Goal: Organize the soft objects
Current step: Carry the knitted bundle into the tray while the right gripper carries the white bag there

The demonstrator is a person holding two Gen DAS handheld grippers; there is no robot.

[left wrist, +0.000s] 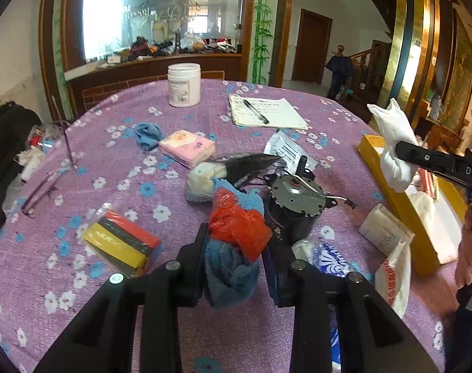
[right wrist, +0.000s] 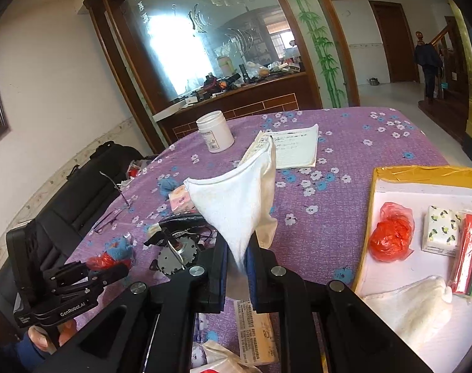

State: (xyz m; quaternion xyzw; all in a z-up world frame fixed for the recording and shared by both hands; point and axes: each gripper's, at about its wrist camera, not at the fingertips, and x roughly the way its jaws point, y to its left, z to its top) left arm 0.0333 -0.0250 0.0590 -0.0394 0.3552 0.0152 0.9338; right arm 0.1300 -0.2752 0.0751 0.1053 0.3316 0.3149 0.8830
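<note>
From the left wrist, the left gripper [left wrist: 234,267] has its fingers pinched on a bundle: a blue cloth [left wrist: 231,275] with a red bag [left wrist: 239,223] bunched on top. It is held above the table [left wrist: 205,326], which looks like a lift for carrying rather than a rest. Just behind it sits a motor [left wrist: 293,199], a hard part that I'd guess stays out. Off to the right, the right gripper [left wrist: 400,152] holds a white cloth [left wrist: 391,143] over the yellow box [left wrist: 400,205], probably ready to drop it in.

From the right wrist, the right gripper [right wrist: 237,264] has its fingers pressed tight on the lower tip of the white cloth [right wrist: 236,208], which fans upward, so it is pinched by one corner. The box [right wrist: 422,172] lies to the right. In it are another red bag [right wrist: 391,236], a tissue pack [right wrist: 442,230], a packet of coloured strips [right wrist: 467,251] and a white towel [right wrist: 413,307]. The box seems to be the collecting place, and soft things on the table remain unsorted.
</note>
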